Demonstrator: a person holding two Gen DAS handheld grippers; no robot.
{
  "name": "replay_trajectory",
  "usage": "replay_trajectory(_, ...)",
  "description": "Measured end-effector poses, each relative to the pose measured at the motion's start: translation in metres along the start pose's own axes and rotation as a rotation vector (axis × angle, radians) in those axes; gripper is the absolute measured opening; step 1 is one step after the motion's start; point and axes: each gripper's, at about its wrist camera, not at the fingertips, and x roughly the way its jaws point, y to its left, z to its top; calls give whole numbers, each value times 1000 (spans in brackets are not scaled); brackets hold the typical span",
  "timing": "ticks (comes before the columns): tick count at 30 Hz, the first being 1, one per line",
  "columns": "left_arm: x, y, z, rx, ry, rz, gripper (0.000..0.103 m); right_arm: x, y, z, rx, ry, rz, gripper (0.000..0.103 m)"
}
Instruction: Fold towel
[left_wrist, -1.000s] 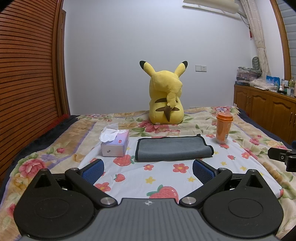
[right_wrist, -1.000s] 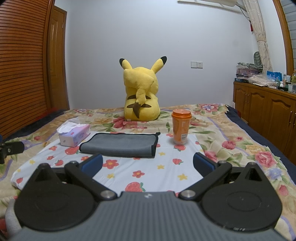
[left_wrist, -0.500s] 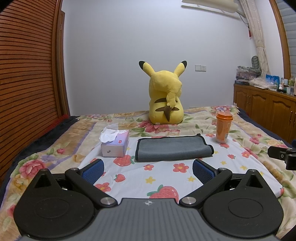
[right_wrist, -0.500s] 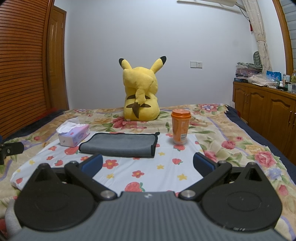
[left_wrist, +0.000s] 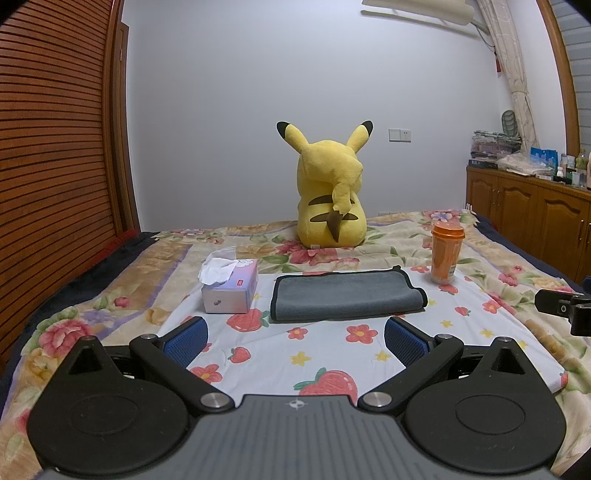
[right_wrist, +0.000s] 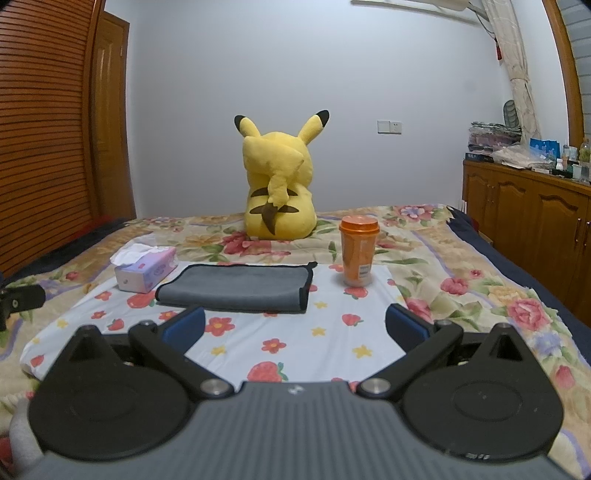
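A grey towel with black edging (left_wrist: 343, 295) lies folded flat on a white strawberry-print cloth (left_wrist: 332, 354) on the bed; it also shows in the right wrist view (right_wrist: 236, 288). My left gripper (left_wrist: 295, 338) is open and empty, held above the cloth short of the towel's near edge. My right gripper (right_wrist: 295, 328) is open and empty, also short of the towel, aimed toward its right end. Part of the right gripper (left_wrist: 565, 306) shows at the right edge of the left wrist view.
A tissue box (left_wrist: 231, 288) sits left of the towel. An orange cup with lid (left_wrist: 446, 253) stands to its right. A yellow plush toy (left_wrist: 330, 195) sits behind. Wooden cabinets (left_wrist: 535, 218) line the right wall, a slatted wooden wall (left_wrist: 51, 147) the left.
Almost nothing has moved. Both grippers stay open and hover in place, with only a very slight drift of the views.
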Motion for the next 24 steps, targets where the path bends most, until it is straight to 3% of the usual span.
replay_trajectory(24,0,-1,0,1,0,0,103,1,0,0,-5,-1,1,103)
